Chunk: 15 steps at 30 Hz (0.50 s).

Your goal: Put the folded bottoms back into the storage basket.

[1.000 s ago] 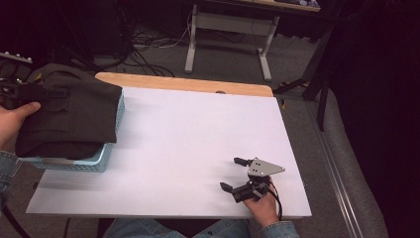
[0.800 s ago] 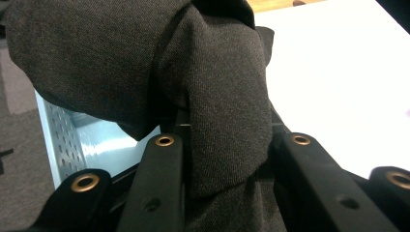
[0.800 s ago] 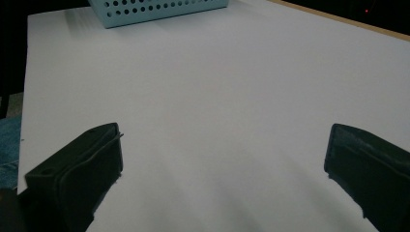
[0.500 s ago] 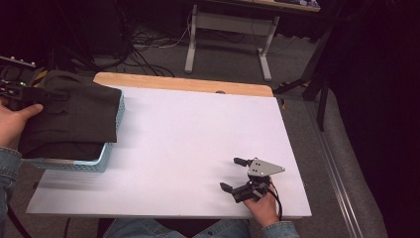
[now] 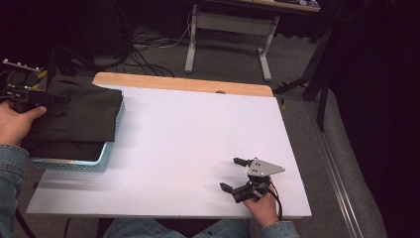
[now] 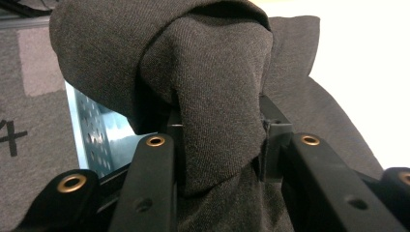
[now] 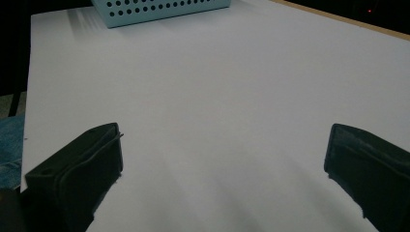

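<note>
A folded dark grey garment (image 5: 74, 116) lies in a light blue perforated basket (image 5: 74, 165) at the table's left edge. My left gripper (image 5: 29, 96) holds the garment's far left edge. In the left gripper view a thick fold of the garment (image 6: 217, 96) fills the gap between the jaws of the left gripper (image 6: 220, 130) and still looks pinched, though the jaws have just been opening. My right gripper (image 5: 236, 173) rests near the front right of the white table (image 5: 188, 134). It is open, and the right gripper (image 7: 225, 164) has only bare table between its jaws.
The basket's blue wall (image 7: 154, 9) stands far ahead in the right gripper view. A wooden strip (image 5: 183, 83) runs along the table's far edge. Desk legs and cables (image 5: 198, 39) lie on the floor beyond. A dark upholstered seat (image 5: 346, 163) stands to the right.
My left hand has sunk with the garment, which now sits lower and flatter in the basket. The right gripper has stayed put.
</note>
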Each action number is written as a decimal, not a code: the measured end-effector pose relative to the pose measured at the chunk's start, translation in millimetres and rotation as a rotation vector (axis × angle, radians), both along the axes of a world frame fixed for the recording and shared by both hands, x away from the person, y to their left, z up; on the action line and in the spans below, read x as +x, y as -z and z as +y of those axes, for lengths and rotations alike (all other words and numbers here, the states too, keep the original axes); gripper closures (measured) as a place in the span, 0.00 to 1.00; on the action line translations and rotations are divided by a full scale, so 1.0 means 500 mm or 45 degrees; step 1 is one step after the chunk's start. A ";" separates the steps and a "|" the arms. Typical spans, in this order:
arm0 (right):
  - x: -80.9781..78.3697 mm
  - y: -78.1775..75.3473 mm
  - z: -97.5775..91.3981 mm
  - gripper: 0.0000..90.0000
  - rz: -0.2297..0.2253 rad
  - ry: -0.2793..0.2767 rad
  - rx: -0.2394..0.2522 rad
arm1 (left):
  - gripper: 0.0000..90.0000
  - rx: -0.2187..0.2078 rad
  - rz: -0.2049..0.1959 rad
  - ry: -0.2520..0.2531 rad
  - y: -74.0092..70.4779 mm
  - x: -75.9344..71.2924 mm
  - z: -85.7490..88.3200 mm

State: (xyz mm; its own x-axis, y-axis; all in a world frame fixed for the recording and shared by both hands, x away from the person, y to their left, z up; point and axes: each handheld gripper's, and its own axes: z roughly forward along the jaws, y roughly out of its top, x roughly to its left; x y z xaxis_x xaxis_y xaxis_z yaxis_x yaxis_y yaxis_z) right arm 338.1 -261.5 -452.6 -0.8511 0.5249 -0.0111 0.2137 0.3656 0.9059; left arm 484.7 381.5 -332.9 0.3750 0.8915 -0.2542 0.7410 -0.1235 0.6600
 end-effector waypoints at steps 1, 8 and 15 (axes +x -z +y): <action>0.000 0.000 0.000 0.01 0.000 0.000 0.001 | 0.73 -0.005 -0.002 -0.009 0.004 0.000 0.001; 0.000 0.000 0.000 0.01 0.000 -0.001 0.001 | 0.67 -0.022 0.024 -0.045 0.042 0.003 0.015; 0.001 0.000 0.000 0.01 0.005 0.001 0.000 | 0.44 -0.002 0.056 -0.100 0.086 0.015 0.018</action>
State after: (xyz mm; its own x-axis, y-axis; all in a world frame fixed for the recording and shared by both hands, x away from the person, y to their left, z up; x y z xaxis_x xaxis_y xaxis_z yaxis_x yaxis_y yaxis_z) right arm 338.4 -261.4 -452.8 -0.8505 0.5258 -0.0079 0.2173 0.3652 0.9052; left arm 492.0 390.4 -376.0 0.2925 0.9172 -0.2706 0.7768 -0.0628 0.6266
